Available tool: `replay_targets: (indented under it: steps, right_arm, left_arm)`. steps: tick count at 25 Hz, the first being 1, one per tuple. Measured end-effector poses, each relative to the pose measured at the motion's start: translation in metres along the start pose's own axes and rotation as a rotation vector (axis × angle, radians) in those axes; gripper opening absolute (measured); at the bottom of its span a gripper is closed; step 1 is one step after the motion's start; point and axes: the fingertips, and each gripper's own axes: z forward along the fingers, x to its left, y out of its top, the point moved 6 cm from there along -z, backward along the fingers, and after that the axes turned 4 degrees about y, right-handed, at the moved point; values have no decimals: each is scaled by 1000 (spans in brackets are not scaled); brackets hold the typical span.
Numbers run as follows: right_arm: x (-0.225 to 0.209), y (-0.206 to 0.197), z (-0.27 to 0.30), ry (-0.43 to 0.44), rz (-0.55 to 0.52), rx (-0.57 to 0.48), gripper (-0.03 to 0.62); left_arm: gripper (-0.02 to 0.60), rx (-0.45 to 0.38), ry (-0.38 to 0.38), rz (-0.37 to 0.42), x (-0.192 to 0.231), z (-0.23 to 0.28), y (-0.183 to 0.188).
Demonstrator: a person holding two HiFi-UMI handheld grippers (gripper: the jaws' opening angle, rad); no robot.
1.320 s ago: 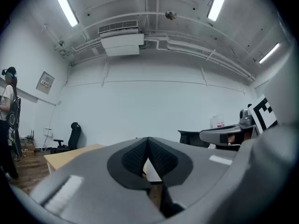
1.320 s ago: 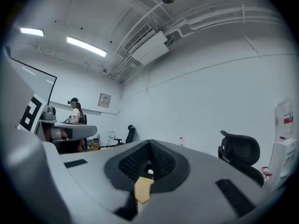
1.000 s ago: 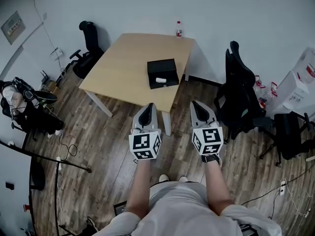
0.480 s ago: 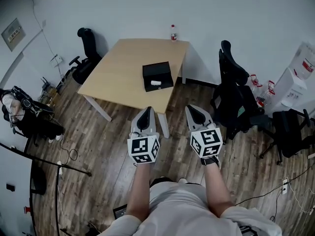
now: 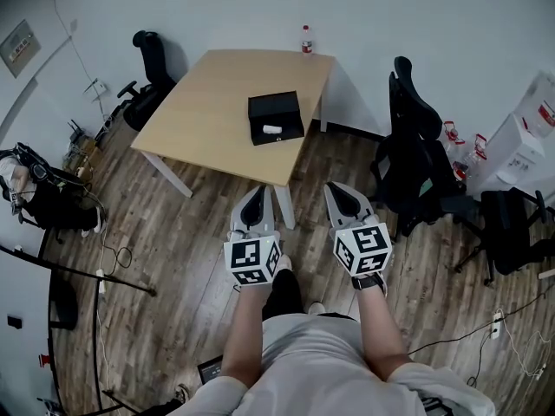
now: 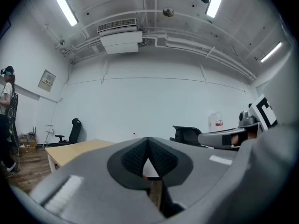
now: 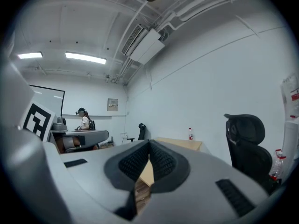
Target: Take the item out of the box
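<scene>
An open black box (image 5: 276,117) sits on the light wooden table (image 5: 217,102) near its front right edge, with a small white item (image 5: 272,129) inside it. Both grippers hang over the wooden floor, well short of the table. My left gripper (image 5: 255,203) is shut with nothing in it; in the left gripper view its tips (image 6: 148,141) meet in front of the table top (image 6: 77,149). My right gripper (image 5: 341,196) is shut and empty too, its tips (image 7: 149,144) touching, with the table (image 7: 180,144) beyond.
A bottle (image 5: 306,40) stands at the table's far edge. Black office chairs stand at the right (image 5: 416,159) and far left (image 5: 149,68). White boxes (image 5: 529,137) sit at the right wall. Cables and a stand (image 5: 78,271) lie on the floor at left. A person (image 7: 85,121) stands across the room.
The view has shifted toward the table: the table and box sit a little higher and further left in the head view. Both grippers stay shut, side by side.
</scene>
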Motion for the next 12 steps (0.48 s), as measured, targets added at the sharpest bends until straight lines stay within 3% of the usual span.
replay_targets:
  steps: [7, 12]
  right_arm:
    - [-11, -8, 52, 30, -15, 53, 14]
    - [-30, -4, 108, 13, -30, 65, 14]
  left_arm:
    - [9, 16, 13, -45, 24, 46, -15]
    - [9, 17, 16, -34, 55, 94, -15]
